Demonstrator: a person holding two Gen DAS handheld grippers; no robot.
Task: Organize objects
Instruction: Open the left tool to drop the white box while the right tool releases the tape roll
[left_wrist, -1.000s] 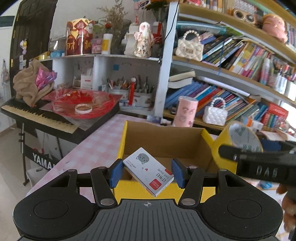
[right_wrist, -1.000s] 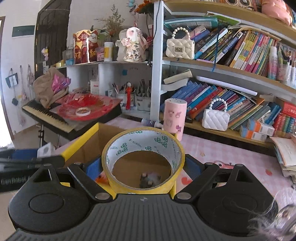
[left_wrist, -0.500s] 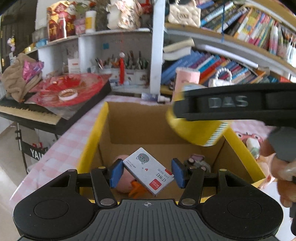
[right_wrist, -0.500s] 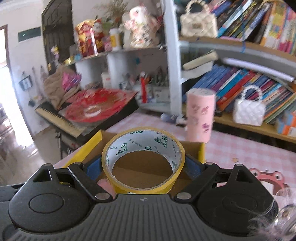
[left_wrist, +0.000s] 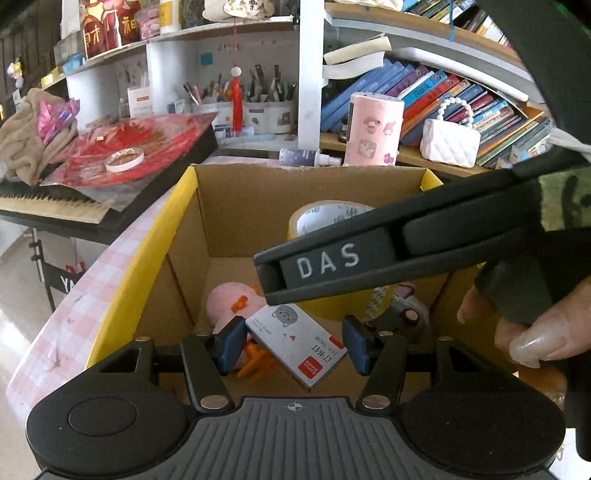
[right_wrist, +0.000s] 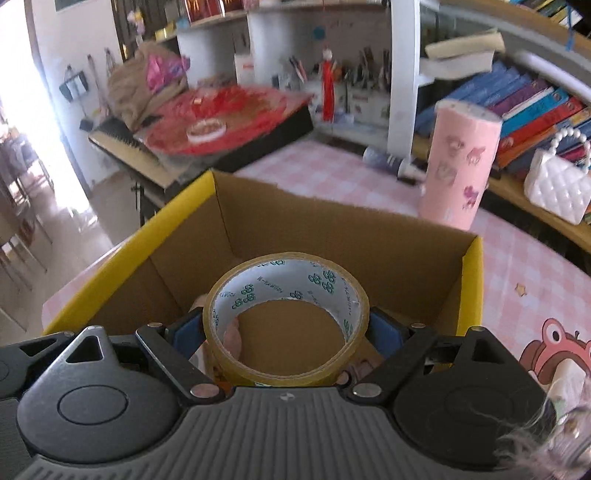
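Note:
An open yellow cardboard box (left_wrist: 177, 218) stands on the pink checked table, with a pink plush toy (left_wrist: 225, 302) on its floor. My left gripper (left_wrist: 293, 343) hangs over the box's near side, shut on a small white staples box (left_wrist: 295, 338) that sits tilted between the blue pads. My right gripper (right_wrist: 286, 332) is shut on a yellow tape roll (right_wrist: 280, 273) held low over the same yellow box (right_wrist: 369, 236). In the left wrist view its black finger (left_wrist: 332, 258) crosses above the staples box, with the tape roll (left_wrist: 325, 218) behind it.
A pink cylinder (left_wrist: 373, 129), a small spray bottle (left_wrist: 306, 157) and a white purse (left_wrist: 448, 144) stand behind the box below shelves of books. At left a keyboard carries a red sheet and a tape ring (left_wrist: 123, 158). A hand (left_wrist: 532, 332) grips the right tool.
Both grippers came forward and down over the yellow box, still holding their loads. The right gripper swung in from the right across the left view, lowering the tape into the box's opening.

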